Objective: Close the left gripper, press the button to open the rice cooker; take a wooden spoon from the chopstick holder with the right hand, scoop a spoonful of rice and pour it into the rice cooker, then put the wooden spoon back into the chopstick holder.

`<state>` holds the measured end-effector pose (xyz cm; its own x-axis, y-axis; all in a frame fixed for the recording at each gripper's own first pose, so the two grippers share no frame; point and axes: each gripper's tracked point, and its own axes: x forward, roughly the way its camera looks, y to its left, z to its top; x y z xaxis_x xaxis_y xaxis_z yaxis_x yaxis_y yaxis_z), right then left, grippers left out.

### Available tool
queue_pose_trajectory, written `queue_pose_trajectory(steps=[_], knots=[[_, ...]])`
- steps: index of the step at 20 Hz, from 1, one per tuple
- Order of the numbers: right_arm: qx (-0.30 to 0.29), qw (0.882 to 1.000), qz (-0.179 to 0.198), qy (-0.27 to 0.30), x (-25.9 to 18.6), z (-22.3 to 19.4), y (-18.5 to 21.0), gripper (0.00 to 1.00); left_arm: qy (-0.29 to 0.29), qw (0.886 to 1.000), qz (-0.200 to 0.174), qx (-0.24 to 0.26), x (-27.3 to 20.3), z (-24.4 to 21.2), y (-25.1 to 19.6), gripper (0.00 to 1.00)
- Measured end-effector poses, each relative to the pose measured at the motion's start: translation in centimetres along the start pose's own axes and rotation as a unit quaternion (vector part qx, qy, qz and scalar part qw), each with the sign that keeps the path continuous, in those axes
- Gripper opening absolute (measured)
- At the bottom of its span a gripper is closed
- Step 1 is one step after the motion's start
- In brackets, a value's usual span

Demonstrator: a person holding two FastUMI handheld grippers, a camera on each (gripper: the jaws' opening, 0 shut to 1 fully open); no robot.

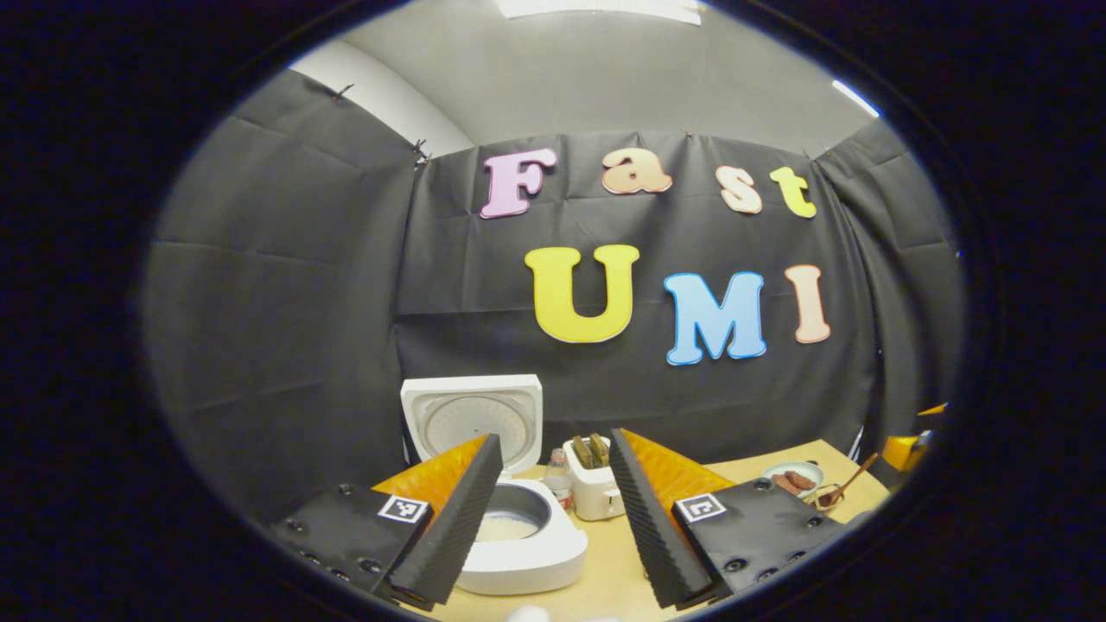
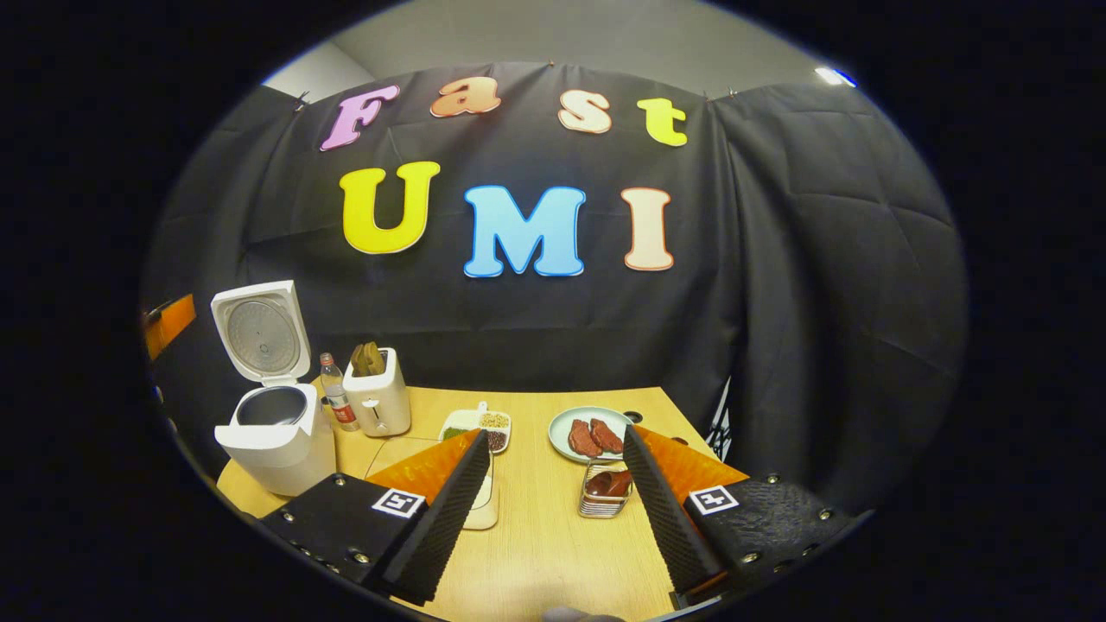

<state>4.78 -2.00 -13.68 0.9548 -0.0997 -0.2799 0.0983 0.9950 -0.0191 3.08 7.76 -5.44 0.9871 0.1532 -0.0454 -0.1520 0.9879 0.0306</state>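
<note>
The white rice cooker [image 1: 527, 561] stands open with its lid [image 1: 471, 419] upright, and pale grains lie in the pot [image 1: 508, 525]. My left gripper [image 1: 553, 527] is open just in front of it, its left finger over the pot's near rim. In the right gripper view the cooker [image 2: 272, 441] sits at the table's left. The wire chopstick holder [image 2: 605, 499] holds the wooden spoon [image 2: 609, 484]; my right gripper [image 2: 553, 518] is open, and the holder stands just beyond its right finger. The spoon handle [image 1: 851, 479] sticks up at the far right.
A white toaster [image 2: 378, 399] and a small bottle [image 2: 333, 393] stand beside the cooker. A divided dish of grains [image 2: 478, 425] and a plate with meat [image 2: 592, 434] lie mid-table. A pale container [image 2: 482, 505] is partly hidden behind my right gripper's left finger.
</note>
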Motion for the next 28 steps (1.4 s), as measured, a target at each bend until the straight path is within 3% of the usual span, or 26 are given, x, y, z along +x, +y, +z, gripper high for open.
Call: queue_pose_trajectory(steps=[16,28], knots=[[0.108,0.99,-0.05,0.074,12.9,-12.0,-8.7,0.98,0.017,1.0,-0.001,-0.016,-1.5,1.5,-2.2,0.89],[0.161,0.981,-0.073,0.079,23.1,-14.0,-12.2,0.98,0.043,0.999,0.033,-0.001,0.0,0.4,-2.3,0.87]])
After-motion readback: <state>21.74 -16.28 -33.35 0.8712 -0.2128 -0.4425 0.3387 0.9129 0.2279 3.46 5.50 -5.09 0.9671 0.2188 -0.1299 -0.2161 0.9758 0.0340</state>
